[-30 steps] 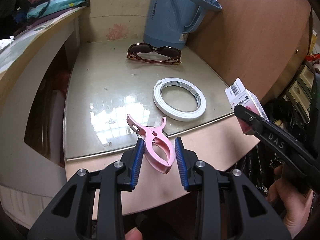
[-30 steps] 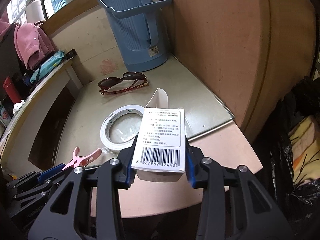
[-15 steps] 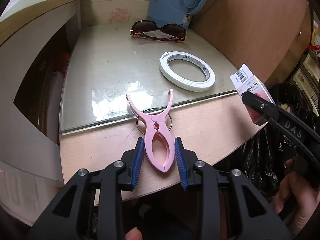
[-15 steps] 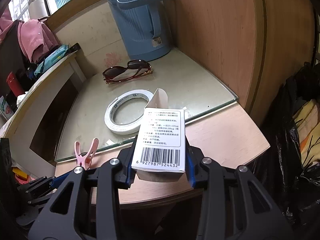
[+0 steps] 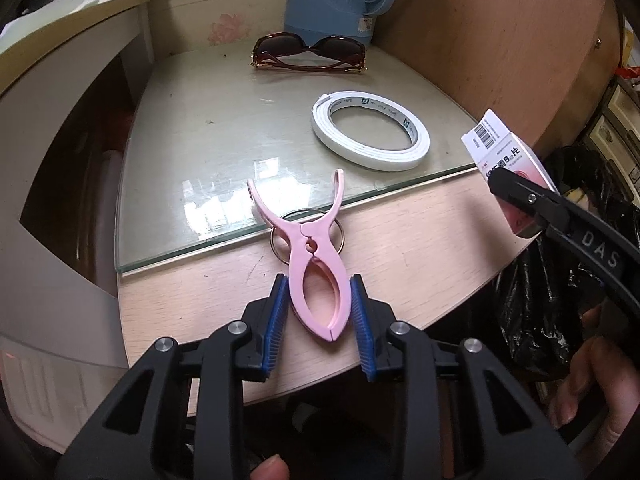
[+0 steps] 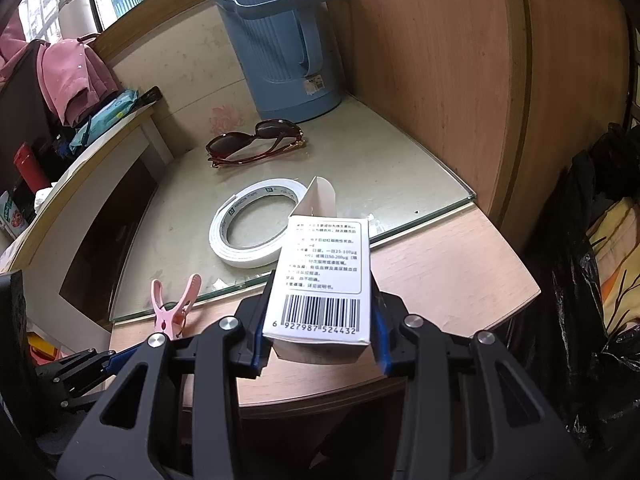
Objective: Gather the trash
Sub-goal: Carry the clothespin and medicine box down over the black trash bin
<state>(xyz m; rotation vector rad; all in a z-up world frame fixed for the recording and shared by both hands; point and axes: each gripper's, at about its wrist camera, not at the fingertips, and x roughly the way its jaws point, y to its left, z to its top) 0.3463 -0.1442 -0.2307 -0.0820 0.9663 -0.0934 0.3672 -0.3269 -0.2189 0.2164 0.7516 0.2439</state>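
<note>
My right gripper (image 6: 318, 320) is shut on a white medicine box (image 6: 322, 276) with a barcode and an open top flap, held above the table's front edge. The box also shows in the left wrist view (image 5: 506, 160), at the right, above the table's right edge. My left gripper (image 5: 318, 316) is shut on a pink clothes peg (image 5: 314, 260), whose blue pads press its handle end. The peg's open tips point toward the glass top, with a metal ring under it. It also shows in the right wrist view (image 6: 174, 306).
On the glass-topped table (image 5: 208, 128) lie a white tape roll (image 5: 370, 136) and dark red sunglasses (image 5: 310, 54), with a blue thermos jug (image 6: 276, 36) at the back. A wooden panel (image 6: 460, 80) stands to the right. A black trash bag (image 6: 588, 280) hangs beyond the table's right edge.
Both grippers have drawn back toward the table's front edge, carrying the peg and the box. The peg has turned straighter between the left pads.
</note>
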